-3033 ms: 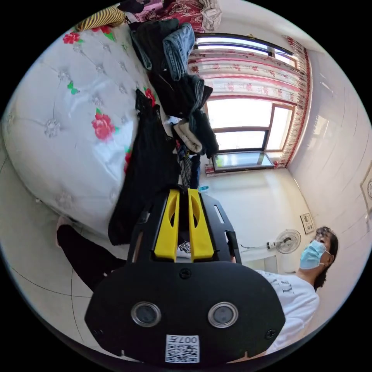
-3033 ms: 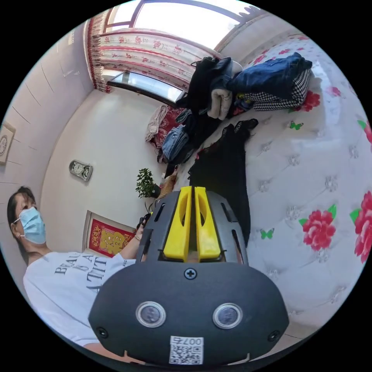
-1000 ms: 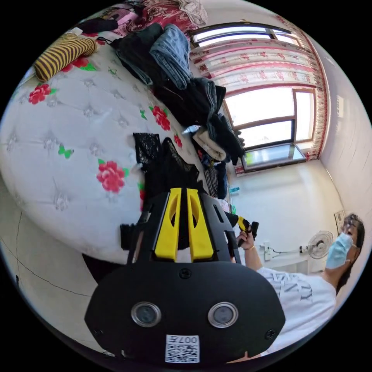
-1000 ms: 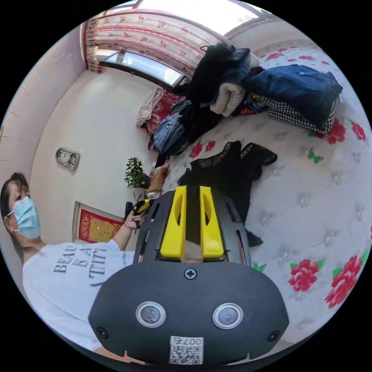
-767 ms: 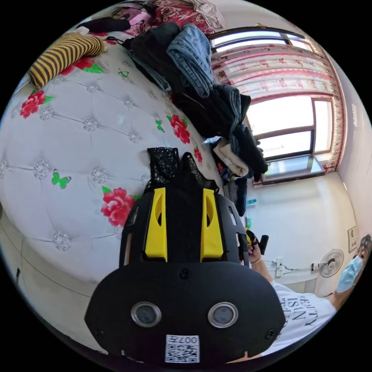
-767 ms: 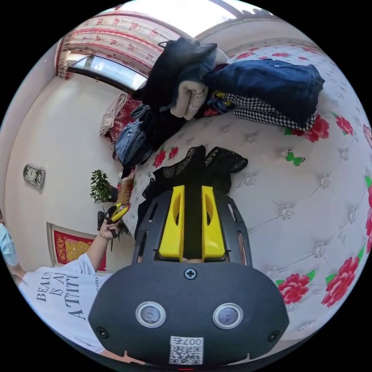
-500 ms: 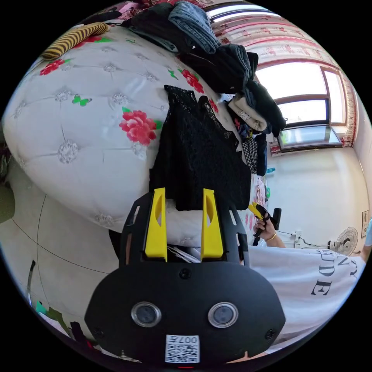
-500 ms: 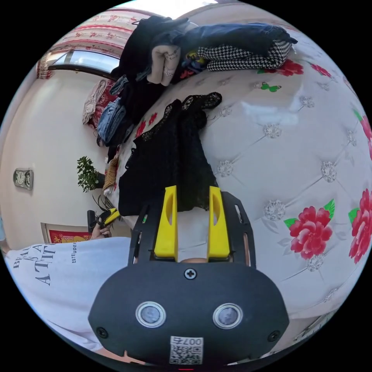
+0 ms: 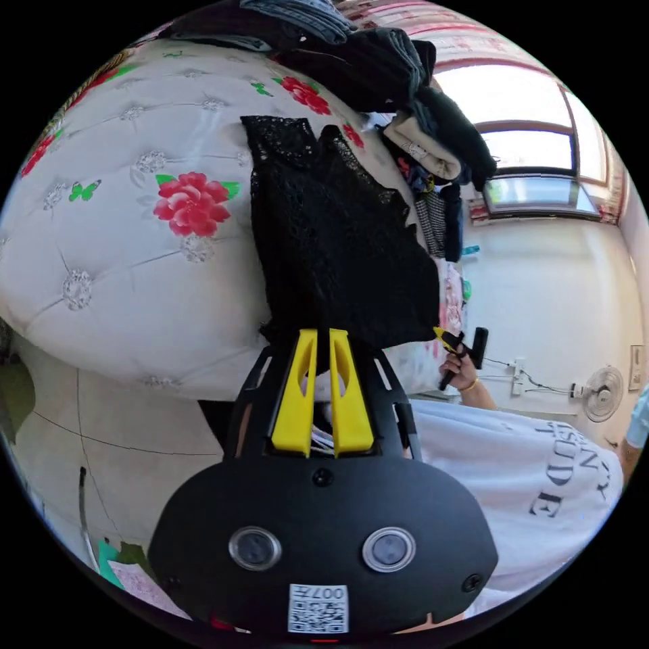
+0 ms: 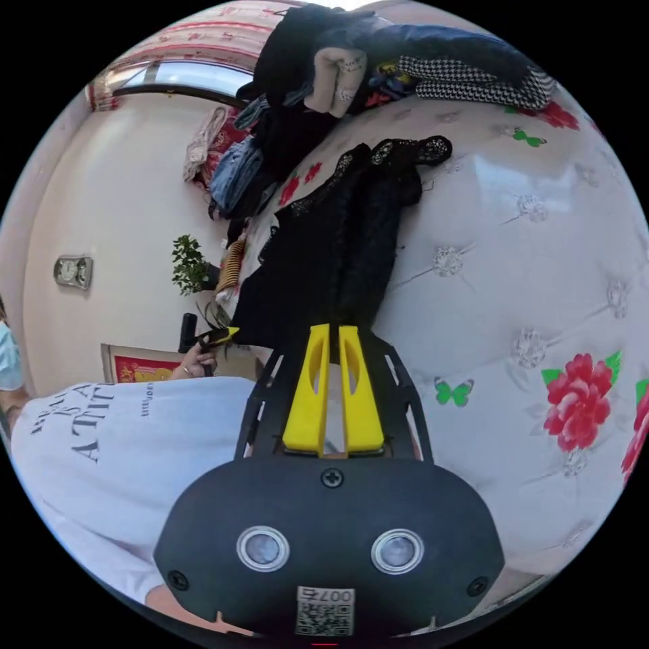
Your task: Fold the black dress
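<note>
The black dress [image 9: 338, 236] lies folded on the white flowered bed [image 9: 122, 257], its lace top at the far end. My left gripper [image 9: 323, 332] is at the dress's near edge, its yellow jaws closed on the dark cloth there. In the right gripper view the dress [image 10: 331, 250] runs away from my right gripper [image 10: 329, 328], whose jaws are pinched on the near edge too. The right gripper [image 9: 454, 341] also appears in a hand at the dress's other near corner. The left gripper [image 10: 215, 336] appears likewise in the right gripper view.
A pile of jeans and dark clothes [image 9: 405, 67] sits on the bed beyond the dress, also seen as a pile [image 10: 378, 61] in the right gripper view. The person's white shirt [image 10: 122, 439] is close behind the grippers. A potted plant [image 10: 188, 263] stands by the wall.
Both grippers carried the hem up over the dress, opened and let go, then drew back to the near edge and closed on the fold.
</note>
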